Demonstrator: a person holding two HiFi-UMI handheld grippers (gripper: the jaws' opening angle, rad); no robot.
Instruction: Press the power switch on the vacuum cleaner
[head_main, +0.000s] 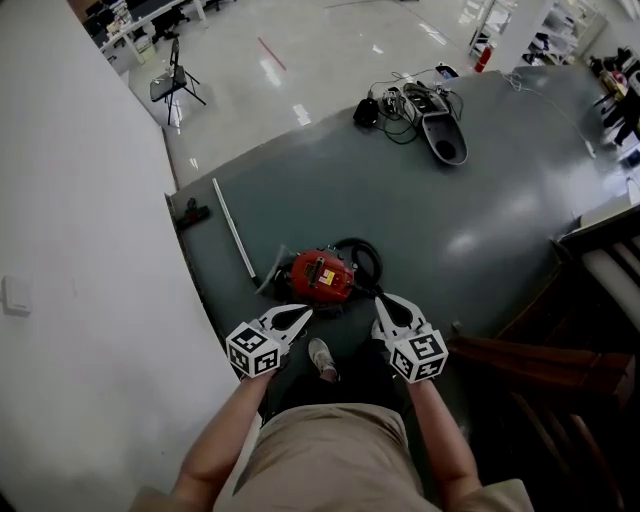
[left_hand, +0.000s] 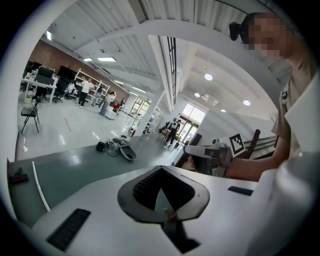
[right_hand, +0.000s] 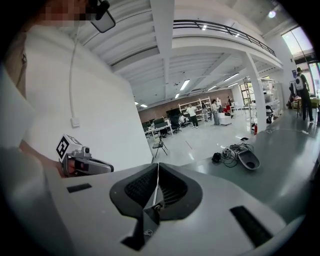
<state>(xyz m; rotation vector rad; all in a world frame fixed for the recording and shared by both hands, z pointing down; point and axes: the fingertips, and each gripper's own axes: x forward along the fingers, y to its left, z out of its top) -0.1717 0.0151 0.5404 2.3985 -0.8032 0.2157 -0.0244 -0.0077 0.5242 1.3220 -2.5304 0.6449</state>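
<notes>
Round red plastic vacuum cleaner sits on the dark green floor mat. Left gripper and right gripper hang in the air, jaws pinched together, empty.

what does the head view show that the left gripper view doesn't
Only the head view: the red canister vacuum cleaner and the person's pale shoe. Only the left gripper view: the ribbed white ceiling and its round lights. Both: the left gripper, jaws together, the right gripper, the thin white tube, the dark oval shell with cables.
</notes>
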